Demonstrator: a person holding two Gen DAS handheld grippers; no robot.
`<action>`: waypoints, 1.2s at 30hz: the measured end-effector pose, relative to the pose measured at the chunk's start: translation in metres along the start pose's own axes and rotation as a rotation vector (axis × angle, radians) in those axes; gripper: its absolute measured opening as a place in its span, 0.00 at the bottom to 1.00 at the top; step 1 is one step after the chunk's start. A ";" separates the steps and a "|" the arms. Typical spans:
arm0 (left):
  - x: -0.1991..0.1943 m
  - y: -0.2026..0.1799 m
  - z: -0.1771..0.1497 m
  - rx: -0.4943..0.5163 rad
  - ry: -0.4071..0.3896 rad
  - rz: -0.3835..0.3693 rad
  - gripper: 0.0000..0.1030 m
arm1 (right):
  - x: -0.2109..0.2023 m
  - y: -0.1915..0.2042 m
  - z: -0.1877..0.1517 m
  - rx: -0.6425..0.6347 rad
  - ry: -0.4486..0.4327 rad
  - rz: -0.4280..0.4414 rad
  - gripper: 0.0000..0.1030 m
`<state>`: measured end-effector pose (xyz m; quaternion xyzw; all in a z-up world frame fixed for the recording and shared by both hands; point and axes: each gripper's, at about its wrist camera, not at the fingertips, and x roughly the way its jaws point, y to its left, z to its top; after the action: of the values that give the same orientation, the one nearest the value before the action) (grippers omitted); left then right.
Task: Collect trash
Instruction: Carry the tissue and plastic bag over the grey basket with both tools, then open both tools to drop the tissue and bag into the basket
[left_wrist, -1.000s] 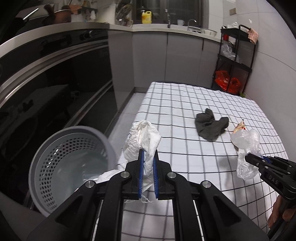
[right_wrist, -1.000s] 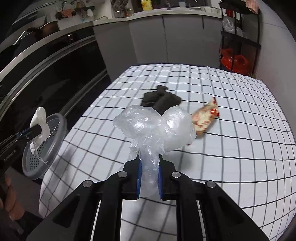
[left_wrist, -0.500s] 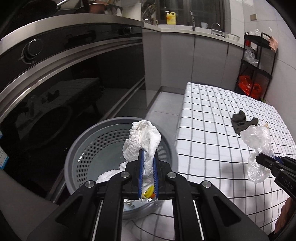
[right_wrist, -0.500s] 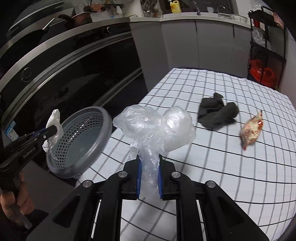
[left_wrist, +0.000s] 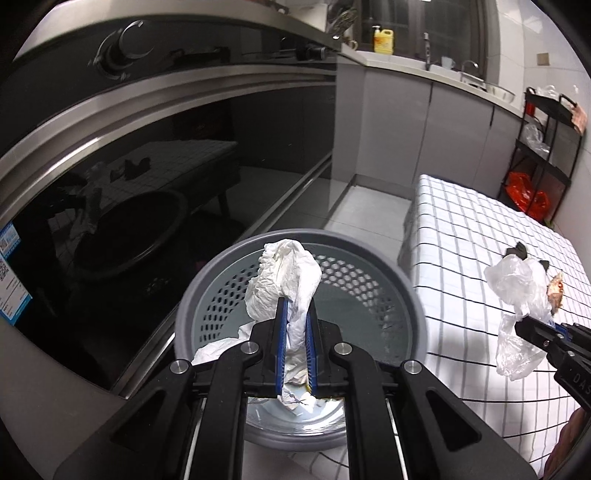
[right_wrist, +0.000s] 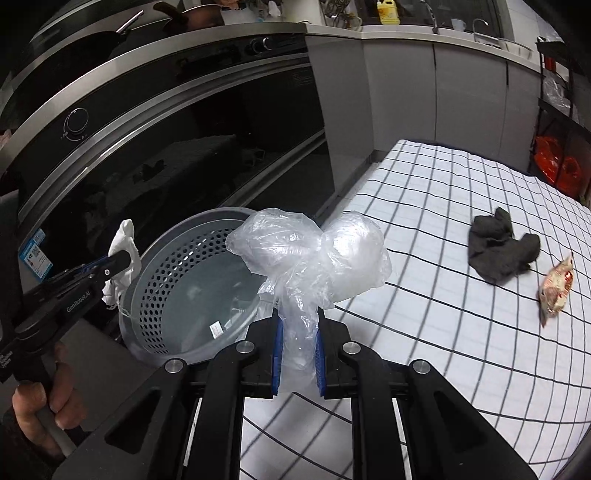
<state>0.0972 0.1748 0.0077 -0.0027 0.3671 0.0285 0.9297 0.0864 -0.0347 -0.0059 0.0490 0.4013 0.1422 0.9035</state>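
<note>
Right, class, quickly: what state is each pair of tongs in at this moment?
Left tongs: closed on the crumpled white tissue, above the grey bin.
Right tongs: closed on the clear plastic bag.

A dim kitchen. A long run of glossy black appliance fronts (left_wrist: 155, 173) with steel trim fills the left half of both views, a round knob (right_wrist: 77, 124) at the upper left. Grey cabinet doors (left_wrist: 391, 122) stand across the upper centre under a pale countertop (right_wrist: 399, 33), where a yellow bottle (left_wrist: 383, 37) sits before a dark window. At the upper right a black wire rack (left_wrist: 543, 144) stands against a pale tiled wall, with something red-orange on a low shelf. Pale floor tiles (left_wrist: 365, 206) show in the centre. A white cloth with black grid lines (right_wrist: 461, 295) covers the surface at the right.
</note>
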 end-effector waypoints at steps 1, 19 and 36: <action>0.003 0.004 0.000 -0.010 0.011 0.003 0.09 | 0.003 0.004 0.002 -0.006 0.001 0.003 0.13; 0.041 0.028 0.002 -0.067 0.089 0.060 0.10 | 0.068 0.052 0.029 -0.075 0.043 0.099 0.13; 0.054 0.033 0.008 -0.091 0.111 0.041 0.13 | 0.102 0.061 0.042 -0.089 0.087 0.149 0.14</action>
<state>0.1401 0.2102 -0.0226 -0.0390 0.4164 0.0642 0.9061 0.1694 0.0544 -0.0374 0.0321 0.4287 0.2287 0.8734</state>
